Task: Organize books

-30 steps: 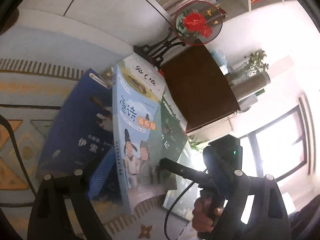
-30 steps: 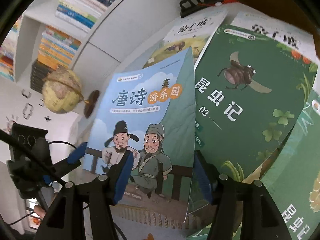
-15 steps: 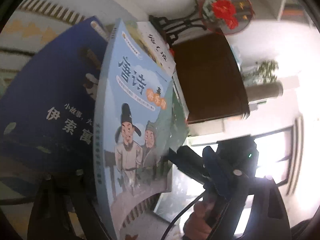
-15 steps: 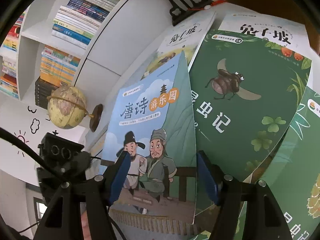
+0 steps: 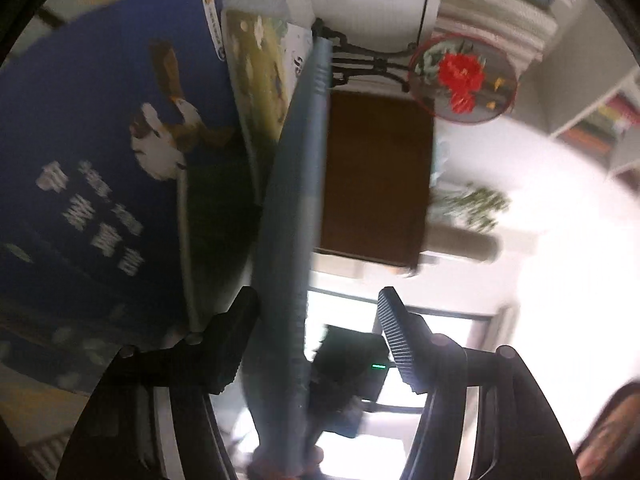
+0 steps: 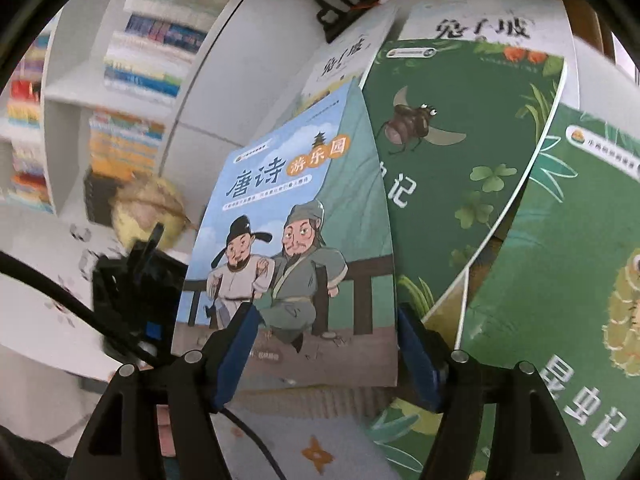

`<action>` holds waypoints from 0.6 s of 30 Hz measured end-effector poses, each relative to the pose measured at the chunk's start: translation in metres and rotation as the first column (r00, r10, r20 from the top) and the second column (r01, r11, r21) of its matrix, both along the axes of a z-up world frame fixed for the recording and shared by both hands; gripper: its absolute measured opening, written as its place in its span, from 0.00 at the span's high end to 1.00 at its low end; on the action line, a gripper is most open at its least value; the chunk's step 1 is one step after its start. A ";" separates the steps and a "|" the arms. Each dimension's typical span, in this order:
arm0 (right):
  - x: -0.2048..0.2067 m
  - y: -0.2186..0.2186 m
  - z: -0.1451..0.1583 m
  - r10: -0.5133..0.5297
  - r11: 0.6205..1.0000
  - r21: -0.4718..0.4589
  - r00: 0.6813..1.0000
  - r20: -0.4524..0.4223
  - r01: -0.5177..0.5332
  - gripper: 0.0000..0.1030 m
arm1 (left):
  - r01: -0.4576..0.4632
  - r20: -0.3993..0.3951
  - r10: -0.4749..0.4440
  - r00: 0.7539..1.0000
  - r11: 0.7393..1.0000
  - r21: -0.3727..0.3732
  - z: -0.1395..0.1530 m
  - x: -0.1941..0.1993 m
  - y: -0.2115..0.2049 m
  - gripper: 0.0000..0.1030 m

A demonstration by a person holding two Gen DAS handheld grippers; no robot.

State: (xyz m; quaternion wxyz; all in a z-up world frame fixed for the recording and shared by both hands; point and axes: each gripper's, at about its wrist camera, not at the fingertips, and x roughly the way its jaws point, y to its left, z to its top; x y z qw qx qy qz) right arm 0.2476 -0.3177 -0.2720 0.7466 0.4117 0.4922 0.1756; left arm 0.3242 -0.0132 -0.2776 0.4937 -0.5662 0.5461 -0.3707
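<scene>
A light blue book with two cartoon men on its cover (image 6: 288,240) stands tilted up off the table. In the left wrist view it shows edge-on (image 5: 292,216), between the fingers of my open left gripper (image 5: 316,332). My right gripper (image 6: 324,344) is open, its blue pads on either side of the book's lower edge; contact is unclear. A dark blue book (image 5: 100,168) lies flat at the left. Two green insect books (image 6: 460,152) (image 6: 560,280) lie overlapped at the right, over a white-covered book (image 6: 480,28).
A round fan with a red flower on a black stand (image 5: 460,76) and a dark wooden board (image 5: 376,176) stand behind the books. A globe (image 6: 148,212) and white shelves of books (image 6: 136,60) are at the left. The other handheld gripper unit (image 6: 136,280) is near.
The light blue book has been tipped up from lying flat to standing on edge. My left gripper has swung round so that the book now shows edge-on between its fingers.
</scene>
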 end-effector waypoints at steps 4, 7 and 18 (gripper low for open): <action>0.003 -0.006 -0.006 -0.051 0.993 0.105 0.999 -0.017 0.053 0.33 | -0.013 -0.046 0.012 0.999 0.999 -0.032 -0.004 0.006 -0.001 0.43; 0.002 -0.003 -0.005 -0.062 0.990 0.124 0.998 -0.020 0.064 0.33 | -0.037 -0.128 0.023 0.992 0.993 -0.108 -0.016 0.005 -0.001 0.43; -0.001 -0.002 -0.009 -0.068 0.965 0.248 0.995 -0.073 0.084 0.23 | -0.034 -0.210 0.000 0.978 0.987 -0.157 -0.026 0.005 -0.004 0.43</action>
